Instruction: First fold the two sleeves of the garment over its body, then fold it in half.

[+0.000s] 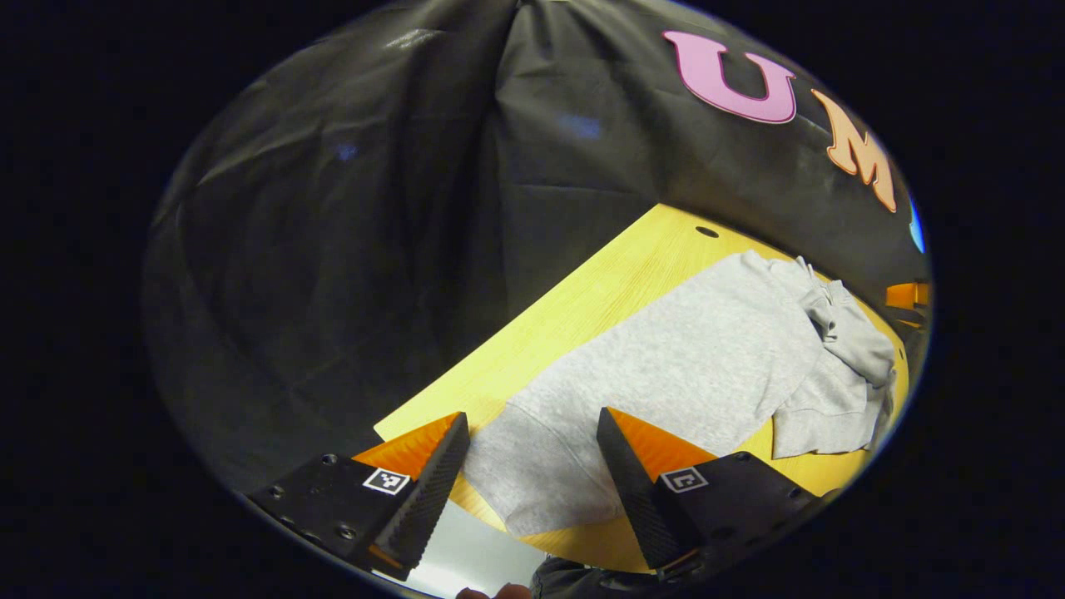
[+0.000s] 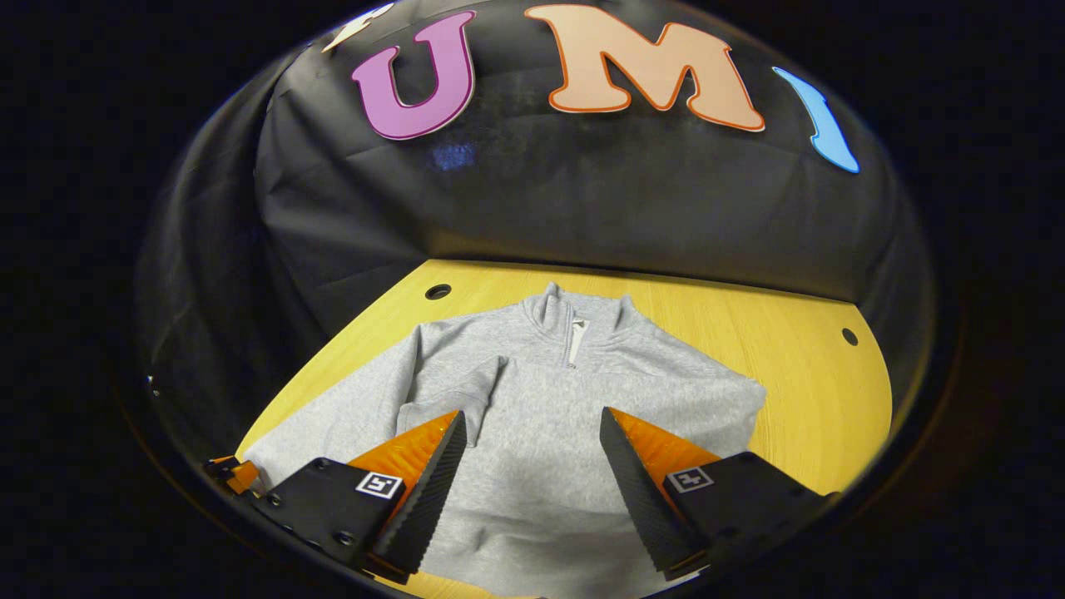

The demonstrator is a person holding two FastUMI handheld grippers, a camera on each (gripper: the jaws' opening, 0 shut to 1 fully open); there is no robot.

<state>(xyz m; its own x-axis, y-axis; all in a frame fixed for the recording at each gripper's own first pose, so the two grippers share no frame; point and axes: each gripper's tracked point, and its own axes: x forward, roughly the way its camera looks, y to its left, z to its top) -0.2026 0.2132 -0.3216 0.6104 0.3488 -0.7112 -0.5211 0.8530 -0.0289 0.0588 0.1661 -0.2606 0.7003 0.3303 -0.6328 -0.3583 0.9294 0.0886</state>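
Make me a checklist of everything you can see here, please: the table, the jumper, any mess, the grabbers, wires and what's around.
Surface: yellow wooden table, with round holes near its far corners.
Job's things: grey jumper lying flat, collar away from the right gripper; one sleeve already folded over the body, the other sleeve lying out to the side.
Clutter: nothing seen.
Grippers: left gripper open over the jumper's edge; right gripper open over its body; neither holds anything.
Cables: nothing seen.
Surroundings: black cloth wall behind the table.
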